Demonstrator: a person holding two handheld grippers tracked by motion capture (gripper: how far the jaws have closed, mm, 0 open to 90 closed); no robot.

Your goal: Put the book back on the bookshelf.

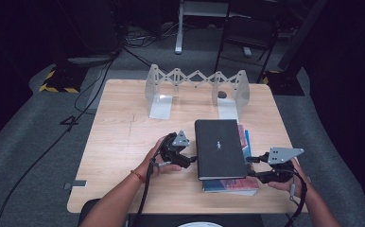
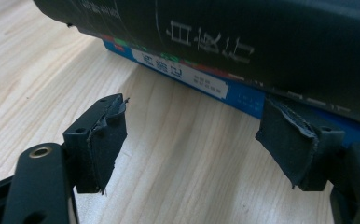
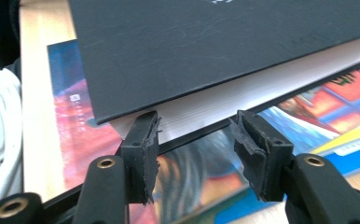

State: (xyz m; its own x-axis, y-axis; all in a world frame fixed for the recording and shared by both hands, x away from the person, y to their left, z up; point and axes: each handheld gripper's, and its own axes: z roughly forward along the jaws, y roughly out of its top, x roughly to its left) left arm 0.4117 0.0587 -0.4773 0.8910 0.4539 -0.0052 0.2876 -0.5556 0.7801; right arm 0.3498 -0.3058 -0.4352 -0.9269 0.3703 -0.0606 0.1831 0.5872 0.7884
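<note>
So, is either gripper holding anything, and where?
Nothing held: left gripper open beside the blue book, right gripper open against the page edge of the black book.

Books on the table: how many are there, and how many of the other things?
Black book: 1
Colourful books under it: at least 2, exact number unclear
Metal folding book rack: 1
Grippers, left gripper and right gripper: 2
Total: at least 6
</note>
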